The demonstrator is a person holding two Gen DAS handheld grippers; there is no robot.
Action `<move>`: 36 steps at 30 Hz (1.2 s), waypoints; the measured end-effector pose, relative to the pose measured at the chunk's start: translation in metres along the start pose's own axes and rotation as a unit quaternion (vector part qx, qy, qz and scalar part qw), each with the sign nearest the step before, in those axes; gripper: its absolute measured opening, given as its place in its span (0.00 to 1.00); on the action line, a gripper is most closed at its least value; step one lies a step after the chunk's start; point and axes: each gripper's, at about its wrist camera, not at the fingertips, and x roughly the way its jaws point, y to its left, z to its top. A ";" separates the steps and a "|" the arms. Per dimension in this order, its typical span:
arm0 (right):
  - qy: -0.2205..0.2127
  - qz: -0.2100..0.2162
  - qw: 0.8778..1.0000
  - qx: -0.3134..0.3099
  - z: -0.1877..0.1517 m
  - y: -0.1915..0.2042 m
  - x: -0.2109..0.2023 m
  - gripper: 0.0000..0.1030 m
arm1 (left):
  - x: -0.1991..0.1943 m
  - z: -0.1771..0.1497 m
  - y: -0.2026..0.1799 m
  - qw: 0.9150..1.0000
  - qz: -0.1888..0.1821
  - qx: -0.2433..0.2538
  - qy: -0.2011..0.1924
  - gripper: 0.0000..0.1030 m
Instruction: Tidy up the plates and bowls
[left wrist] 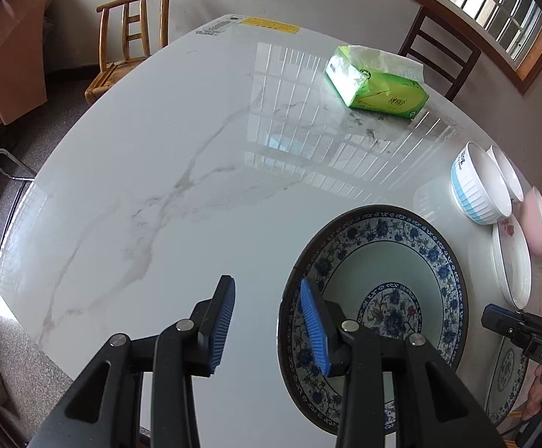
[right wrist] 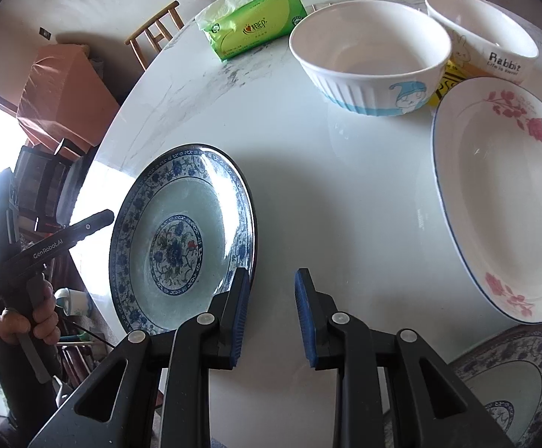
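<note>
- The jaws of the left gripper (left wrist: 267, 324) stand spread with nothing between them; one pad hangs above the near rim of the blue-patterned plate (left wrist: 375, 261), the other above the bare bench (left wrist: 140, 186). I judge that the plate is just set down here, or is about to be taken by its rim.
- The jaws of the right gripper (right wrist: 272, 317) are also apart and pinch nothing. They hang above the white bench surface, just beside the same blue-patterned plate (right wrist: 181, 224), which lies flat near the bench edge.
- A second blue-patterned plate (right wrist: 513, 384) lies at the near right corner, so probably the two similar plates are meant to be stacked.
- Further to the right lies the white plate with red flowers (right wrist: 502, 194), apart from the blue ones.
- Behind it stand the ribbed bowl with blue base (right wrist: 371, 56) and the Rabbit bowl (right wrist: 483, 33), close together, like a group of bowls.
- A pink bowl (left wrist: 539, 220) lies at the right edge in the left view.
- Farthest is the green tissue pack (right wrist: 252, 26), which is not part of the task.
</note>
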 end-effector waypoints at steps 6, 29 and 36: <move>-0.021 -0.009 1.000 -0.007 -0.015 -0.016 -0.035 0.24 | -0.028 -0.010 -0.049 0.998 -0.055 0.043 -0.006 0.39; -0.075 -0.045 0.990 0.108 -0.100 -0.121 -0.121 0.24 | -0.004 -0.075 -0.226 0.965 -0.222 0.111 0.087 0.46; -0.078 -0.038 0.988 0.127 -0.121 -0.137 -0.127 0.24 | 0.010 -0.087 -0.239 0.961 -0.239 0.090 0.109 0.48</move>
